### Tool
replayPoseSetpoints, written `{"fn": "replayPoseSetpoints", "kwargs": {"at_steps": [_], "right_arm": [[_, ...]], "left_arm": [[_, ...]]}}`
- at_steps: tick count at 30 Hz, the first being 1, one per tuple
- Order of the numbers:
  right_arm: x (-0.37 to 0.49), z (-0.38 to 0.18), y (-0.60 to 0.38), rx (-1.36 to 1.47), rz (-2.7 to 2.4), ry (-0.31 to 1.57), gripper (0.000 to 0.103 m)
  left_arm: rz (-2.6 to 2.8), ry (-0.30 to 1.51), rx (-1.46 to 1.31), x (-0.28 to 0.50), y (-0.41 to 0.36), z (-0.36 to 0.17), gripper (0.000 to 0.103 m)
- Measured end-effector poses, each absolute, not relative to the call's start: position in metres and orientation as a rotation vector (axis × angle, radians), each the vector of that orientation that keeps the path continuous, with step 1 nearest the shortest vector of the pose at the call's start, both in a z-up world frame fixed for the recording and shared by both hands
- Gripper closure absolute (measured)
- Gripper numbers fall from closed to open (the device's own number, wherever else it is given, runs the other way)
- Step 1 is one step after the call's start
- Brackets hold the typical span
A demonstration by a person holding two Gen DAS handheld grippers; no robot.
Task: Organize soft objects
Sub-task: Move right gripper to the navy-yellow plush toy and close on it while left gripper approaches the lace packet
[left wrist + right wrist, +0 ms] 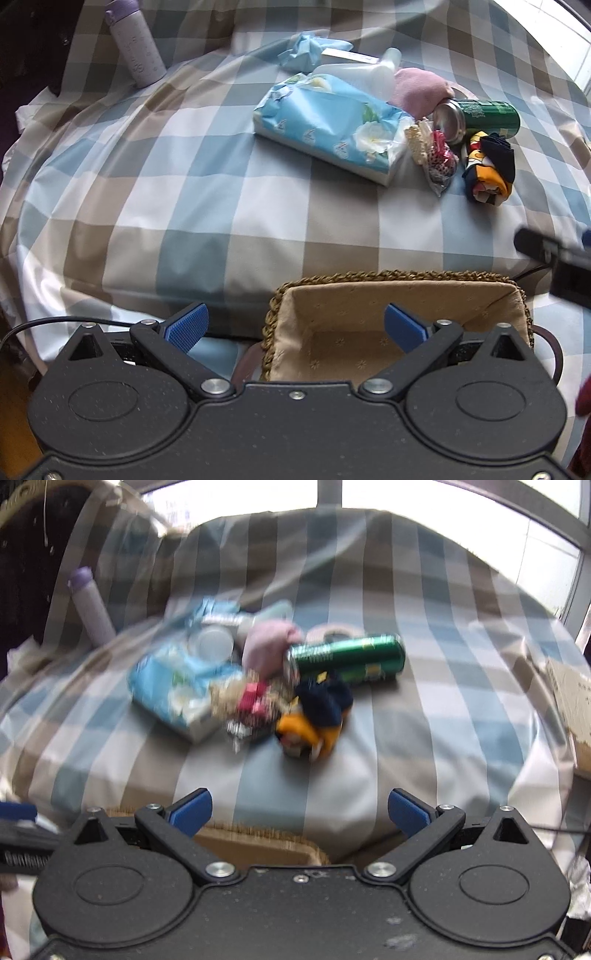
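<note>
A pile lies on the checked cloth: a blue tissue pack [327,127] [177,686], a pink soft pouch [421,90] [269,642], a crumpled blue cloth [306,50], a navy-and-orange folded cloth [489,168] [314,716] and a small clear bag of trinkets [436,157] [247,701]. A woven basket [399,280] with a beige liner sits near me, empty. My left gripper [295,325] hovers open over the basket's near-left corner. My right gripper [300,810] is open above the cloth, short of the pile; its view is blurred.
A green can [480,116] [347,657] lies on its side by the pile, with a white plastic bottle [362,74] behind the tissue pack. A lilac flask [135,44] [92,605] stands at the back left. A cardboard box [572,705] sits at the right edge.
</note>
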State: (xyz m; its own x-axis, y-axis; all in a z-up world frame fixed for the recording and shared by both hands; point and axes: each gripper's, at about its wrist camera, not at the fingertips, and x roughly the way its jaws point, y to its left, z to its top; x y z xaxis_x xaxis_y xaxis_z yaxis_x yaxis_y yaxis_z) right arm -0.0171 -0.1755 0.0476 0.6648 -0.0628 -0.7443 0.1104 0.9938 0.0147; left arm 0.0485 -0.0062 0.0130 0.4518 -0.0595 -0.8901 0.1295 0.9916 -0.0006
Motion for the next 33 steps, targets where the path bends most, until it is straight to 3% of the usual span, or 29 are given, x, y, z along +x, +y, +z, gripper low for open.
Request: {"fn": "replayPoseSetpoints", "kwargs": {"at_steps": [6,17,20,22,24,33], "right_arm": [[0.023,0.051,-0.191,0.143,-0.090,0.772,0.002],[0.085,0.015,-0.207,0.160,-0.148,0.804,0.024],[0.096,0.001,-0.216,0.199,-0.155,0.870,0.032],[0.096,-0.005,-0.221,0.226,-0.153,0.889,0.050],[0.095,-0.007,-0.227,0.268,-0.129,0.898,0.060],[0.082,0.001,-0.255,0.240,-0.265,0.867,0.061]], "left_arm": [[-0.164,1.076,0.072,0.058,-0.020,0.008,0.005],[-0.206,0.983,0.135,0.072,-0.042,0.009,0.005],[-0.220,0.970,0.145,0.074,-0.047,0.009,0.005],[-0.240,0.963,0.141,0.077,-0.051,0.008,0.005],[-0.260,0.957,0.146,0.079,-0.057,0.008,0.006],[-0.337,0.935,0.122,0.094,-0.085,0.008,0.011]]}}
